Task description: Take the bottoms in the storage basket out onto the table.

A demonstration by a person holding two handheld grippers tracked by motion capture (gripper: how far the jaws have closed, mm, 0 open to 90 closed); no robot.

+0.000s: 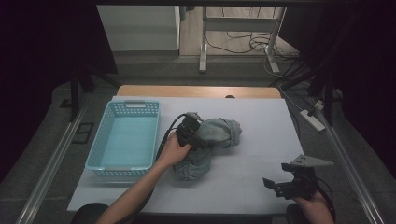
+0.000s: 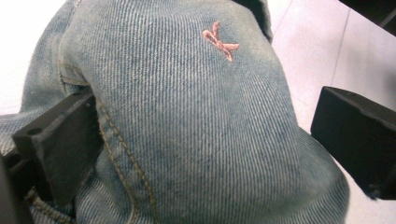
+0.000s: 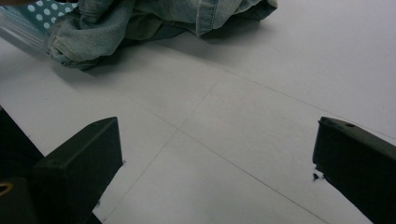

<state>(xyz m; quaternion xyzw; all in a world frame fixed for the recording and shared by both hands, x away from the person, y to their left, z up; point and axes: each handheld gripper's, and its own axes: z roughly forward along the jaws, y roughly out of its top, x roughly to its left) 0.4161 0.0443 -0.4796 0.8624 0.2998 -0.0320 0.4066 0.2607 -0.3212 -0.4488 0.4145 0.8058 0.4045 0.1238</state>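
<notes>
The bundled denim garment (image 1: 210, 142) lay at the centre of the frame on the white worktop (image 1: 261, 121), just right of the turquoise basket (image 1: 123, 140). The left gripper (image 1: 191, 133) sat directly against it, its jaws spread wide around a fold of the denim (image 2: 196, 130), one jaw tucked against the cloth, the other apart from it. The right gripper (image 1: 292, 184) waited open at lower right, well apart, with the garment (image 3: 154, 21) lying up and to the left of it. The left hand (image 1: 175, 149) was nearer by far.

Lab, dark curtains (image 1: 42, 42), floor cables (image 1: 243, 44)
</notes>
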